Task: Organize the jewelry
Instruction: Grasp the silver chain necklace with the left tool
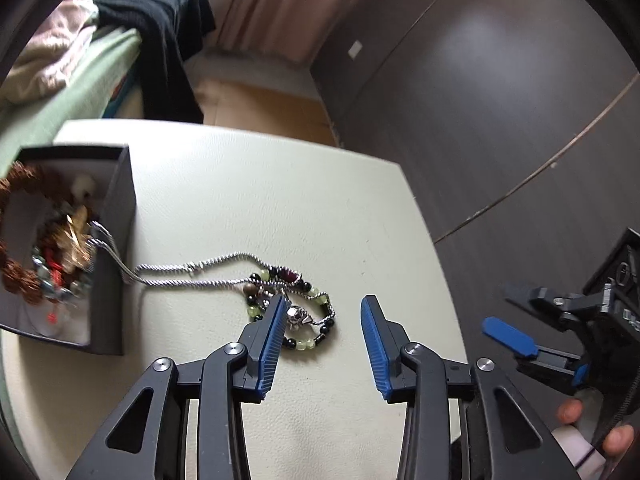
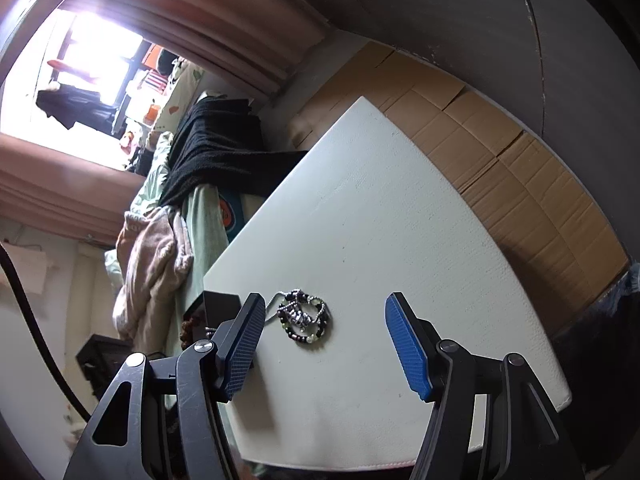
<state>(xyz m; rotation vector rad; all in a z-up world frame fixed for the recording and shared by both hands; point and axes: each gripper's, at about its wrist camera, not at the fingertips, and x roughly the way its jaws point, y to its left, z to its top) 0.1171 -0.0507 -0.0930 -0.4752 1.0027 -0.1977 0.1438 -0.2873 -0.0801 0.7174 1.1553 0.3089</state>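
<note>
A silver chain necklace (image 1: 188,276) trails from a dark box (image 1: 114,240) onto the white table (image 1: 280,200), ending in a tangle with a green-and-black bead bracelet (image 1: 308,320) and a silver pendant. The box holds brown bead bracelets (image 1: 16,276) and other jewelry. My left gripper (image 1: 324,316) is open and empty just above the tangle, its left finger over the pendant. My right gripper (image 2: 324,316) is open and empty, farther back; the tangle (image 2: 304,320) lies between its fingers. It also shows at the right of the left wrist view (image 1: 520,336).
A bed with green sheets, black cloth (image 1: 160,28) and pink bedding stands beyond the table's left side. Flattened cardboard (image 2: 500,148) lies on the floor past the far edge. A dark wardrobe (image 1: 480,80) is on the right.
</note>
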